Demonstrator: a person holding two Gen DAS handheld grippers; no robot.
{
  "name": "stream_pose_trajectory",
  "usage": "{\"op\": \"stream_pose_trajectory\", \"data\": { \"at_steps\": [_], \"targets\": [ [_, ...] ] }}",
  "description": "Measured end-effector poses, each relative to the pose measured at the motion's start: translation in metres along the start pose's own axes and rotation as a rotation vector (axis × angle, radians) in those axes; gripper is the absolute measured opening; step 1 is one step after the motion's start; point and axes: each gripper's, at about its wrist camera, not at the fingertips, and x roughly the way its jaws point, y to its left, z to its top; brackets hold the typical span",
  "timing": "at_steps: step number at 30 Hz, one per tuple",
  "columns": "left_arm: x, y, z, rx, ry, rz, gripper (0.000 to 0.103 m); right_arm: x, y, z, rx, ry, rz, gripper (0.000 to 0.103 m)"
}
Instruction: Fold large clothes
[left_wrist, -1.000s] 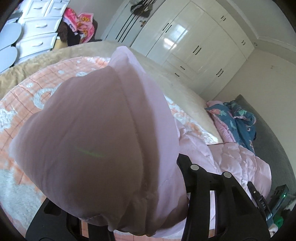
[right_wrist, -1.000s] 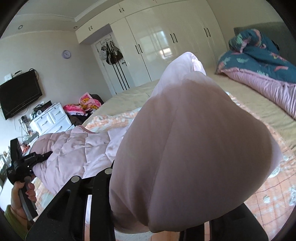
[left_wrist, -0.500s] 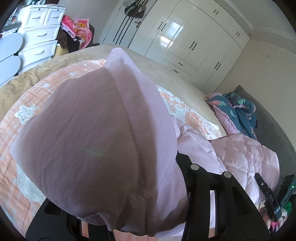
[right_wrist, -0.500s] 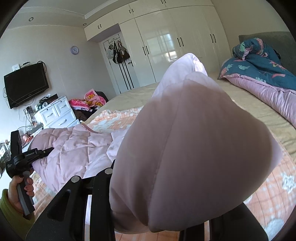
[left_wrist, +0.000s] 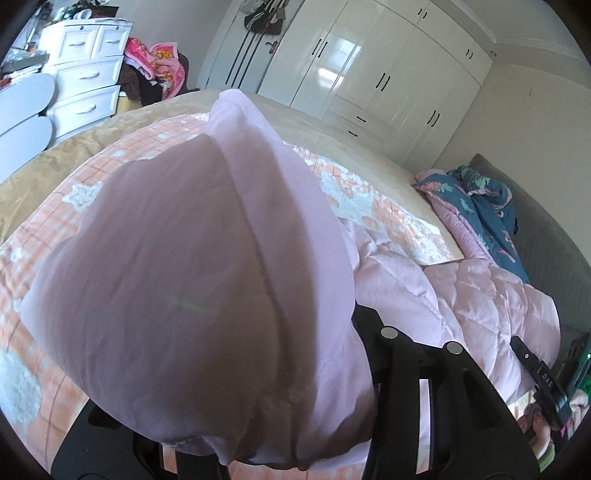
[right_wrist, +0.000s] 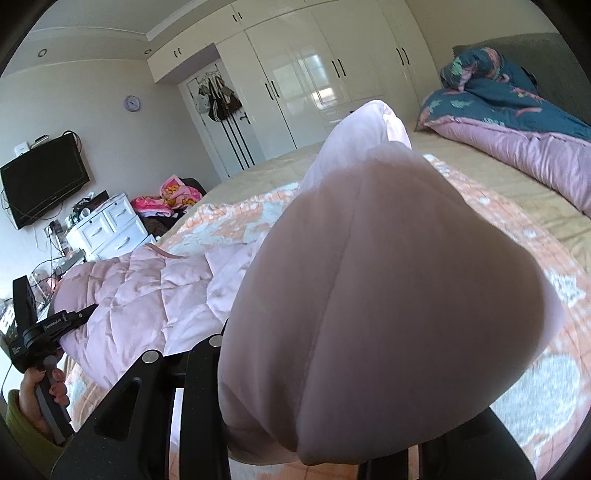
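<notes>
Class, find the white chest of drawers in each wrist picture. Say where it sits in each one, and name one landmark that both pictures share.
Left wrist: the white chest of drawers stands at the upper left, behind the pink quilted jacket bunched over the left gripper.
Right wrist: it stands at the middle left, below the wall television.
Shared landmark: the glossy white wardrobe along the far wall.

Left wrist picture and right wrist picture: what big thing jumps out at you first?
A puffy pink jacket fills the middle of both pictures, bunched over the left tongs and right tongs, its quilted body lying on the peach blanket. Behind stand shiny white wardrobes; a blue floral quilt lies far right in the right wrist picture.
</notes>
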Motion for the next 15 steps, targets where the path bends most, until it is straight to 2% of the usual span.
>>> {"op": "stream_pose_trajectory", "data": {
  "at_steps": [8, 15],
  "targets": [
    [-0.002, 0.009, -0.022, -0.014, 0.035, 0.03, 0.039, 0.005, -0.018, -0.014, 0.113, 0.061, -0.023, 0.034],
    [0.006, 0.016, -0.026, -0.029, 0.065, 0.049, 0.04, 0.022, -0.039, -0.026, 0.228, 0.135, -0.059, 0.04]
  ]
}}
